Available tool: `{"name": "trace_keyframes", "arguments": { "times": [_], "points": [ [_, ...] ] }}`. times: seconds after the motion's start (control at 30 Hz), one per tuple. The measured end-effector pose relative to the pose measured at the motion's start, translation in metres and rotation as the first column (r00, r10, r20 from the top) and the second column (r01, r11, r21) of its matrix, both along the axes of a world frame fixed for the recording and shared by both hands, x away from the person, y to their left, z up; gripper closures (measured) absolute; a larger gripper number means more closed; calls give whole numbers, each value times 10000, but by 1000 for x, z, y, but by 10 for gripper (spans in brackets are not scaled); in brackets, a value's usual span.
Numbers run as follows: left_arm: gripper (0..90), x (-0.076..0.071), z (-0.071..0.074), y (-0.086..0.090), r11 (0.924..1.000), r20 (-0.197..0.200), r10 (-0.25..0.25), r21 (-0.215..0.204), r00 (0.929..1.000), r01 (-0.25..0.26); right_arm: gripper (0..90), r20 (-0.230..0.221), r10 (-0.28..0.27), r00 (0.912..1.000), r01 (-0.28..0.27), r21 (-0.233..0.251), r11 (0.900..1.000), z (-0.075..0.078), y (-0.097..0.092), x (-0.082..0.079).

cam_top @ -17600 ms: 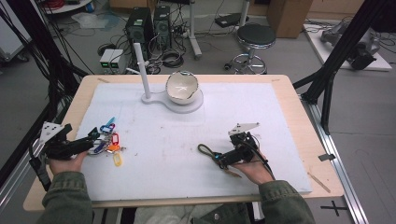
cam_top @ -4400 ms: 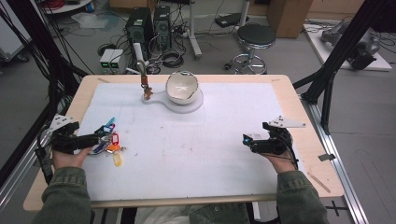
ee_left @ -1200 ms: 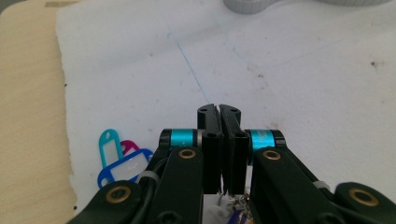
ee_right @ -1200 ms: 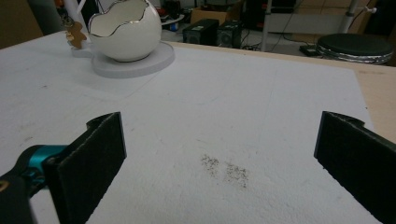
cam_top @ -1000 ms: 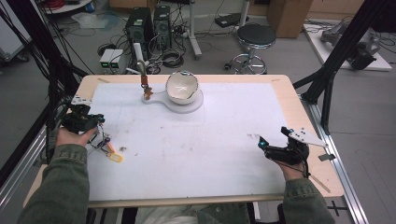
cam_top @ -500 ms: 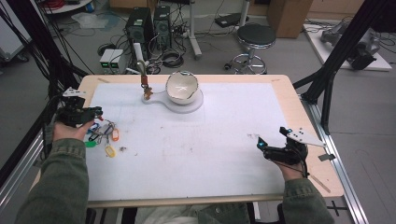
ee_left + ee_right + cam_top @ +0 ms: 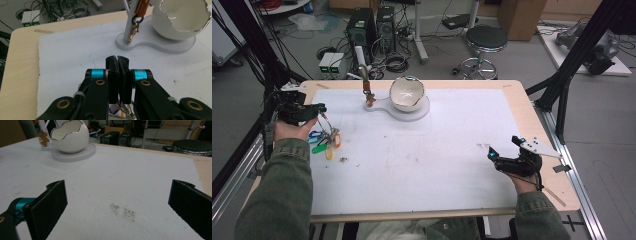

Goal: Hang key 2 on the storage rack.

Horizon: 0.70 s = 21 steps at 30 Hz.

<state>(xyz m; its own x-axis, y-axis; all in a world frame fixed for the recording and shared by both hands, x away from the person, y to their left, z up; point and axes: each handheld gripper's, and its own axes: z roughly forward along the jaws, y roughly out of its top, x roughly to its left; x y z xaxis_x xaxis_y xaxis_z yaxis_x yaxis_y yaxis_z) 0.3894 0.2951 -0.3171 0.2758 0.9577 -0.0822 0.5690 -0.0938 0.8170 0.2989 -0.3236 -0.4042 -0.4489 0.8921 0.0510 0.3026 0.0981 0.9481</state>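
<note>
Left gripper [image 7: 318, 108] was clamped on the ring of a key bunch [image 7: 326, 142], which hung just above the white mat [image 7: 452, 150] at its left edge. Right gripper [image 7: 502, 156] rested released, holding nothing. Risk: the thin ring slipping from the pads, or swinging keys snagging the stand [image 7: 364, 80].

Key bunch [image 7: 122, 112] cut off by the bottom edge in the left gripper view, mostly hidden behind the jaws. Eggshell-shaped bowl [image 7: 183, 18] clipped at top and right edges. Individual keys too small to be told in the high view.
</note>
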Motion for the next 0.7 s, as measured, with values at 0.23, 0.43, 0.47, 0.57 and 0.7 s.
{"name": "trace_keyframes", "arguments": {
  "times": [0.23,0.43,0.47,0.57,0.7],
  "points": [
    [874,6,11,-1,9950,353,133,-990,9993,-97,13,31,54,10000,-54,5,10000,0,0,0],
    [874,11,21,0,9869,717,103,-1611,9974,13,13,28,60,10000,-61,43,10000,0,0,0],
    [874,12,23,0,9893,733,101,-1457,9973,6,13,37,69,10000,-69,43,10000,0,0,0],
    [874,14,27,-2,9910,787,145,-1337,9968,-38,13,55,22,10000,-22,38,10000,0,0,0],
    [874,19,34,-3,9936,848,76,-1132,9964,21,13,69,22,10000,-22,31,10000,-1,-1,0]
  ]
}}
